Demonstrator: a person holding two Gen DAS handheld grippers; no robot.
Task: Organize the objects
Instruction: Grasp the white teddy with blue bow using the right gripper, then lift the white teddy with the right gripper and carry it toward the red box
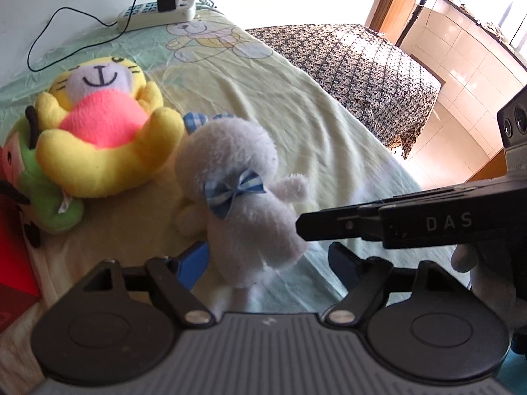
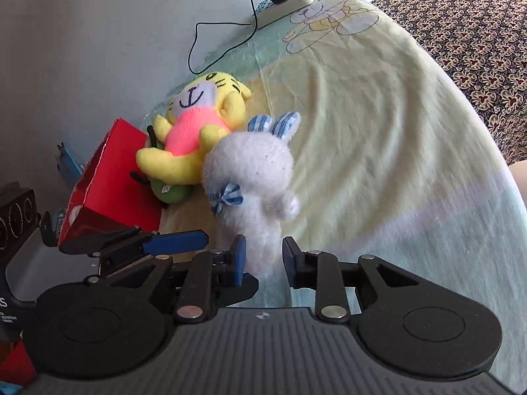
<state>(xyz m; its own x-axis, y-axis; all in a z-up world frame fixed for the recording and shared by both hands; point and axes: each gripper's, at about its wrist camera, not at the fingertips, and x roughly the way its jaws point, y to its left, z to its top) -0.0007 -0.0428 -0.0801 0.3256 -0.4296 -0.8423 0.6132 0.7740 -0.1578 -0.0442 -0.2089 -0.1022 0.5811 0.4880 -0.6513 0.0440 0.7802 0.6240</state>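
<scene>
Three plush toys on the bed (image 1: 296, 125) — one white rabbit (image 1: 243, 204), one yellow tiger (image 1: 105, 131), one green (image 1: 49, 204). Right tool (image 2: 263, 256) level, gripping the rabbit's base; left tool (image 1: 268, 263) open, straddling it.

The white rabbit (image 2: 250, 177) is fuzzy, slightly matted plush with a checked woven-cloth bow and ear linings, while the yellow tiger (image 1: 98, 125) and the green toy (image 1: 49, 204) under it are smoother, short-pile fleece. They lie on a thin, soft, matt bed sheet (image 2: 378, 131), creased into fine wrinkles, next to a red box (image 2: 108, 181) of smooth cardboard with a faint sheen. The left gripper (image 1: 266, 263) and right gripper (image 2: 263, 256) are matt black plastic with ribbed grey housings, bright metal pivot pins and blue rubbery pads, and the power strip (image 1: 154, 13) is glossy white plastic.
</scene>
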